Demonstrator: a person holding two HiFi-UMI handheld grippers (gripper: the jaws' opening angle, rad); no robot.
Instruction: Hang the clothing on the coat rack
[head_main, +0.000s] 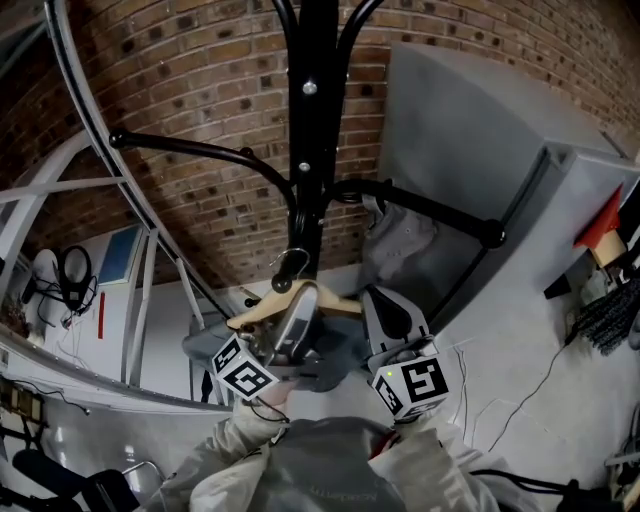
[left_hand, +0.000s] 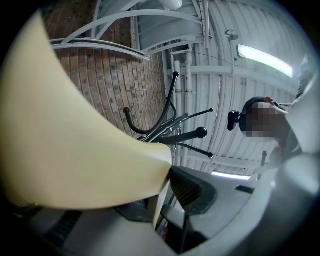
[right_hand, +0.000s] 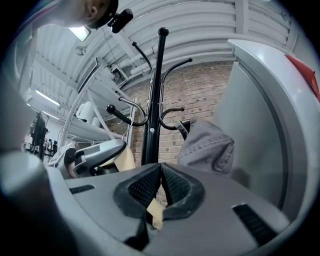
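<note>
head view shows the wooden hanger (head_main: 255, 315) held just in front of the coat rack (head_main: 318, 150), its metal hook (head_main: 290, 268) raised towards the pole, probably to catch a rack arm. grey clothing (head_main: 335, 362) sags below it, not yet hung. another grey garment (head_main: 400, 235) already hangs on the right arm. the left hand-held gripper (head_main: 300, 305) is clenched wide around the hanger's middle, taking the weight. the right hand-held gripper (head_main: 378, 302) pinches a thin tan edge, seemingly the hanger's end, to steady it. both point up and forward, side by side, with the sleeves close to the chest.
</note>
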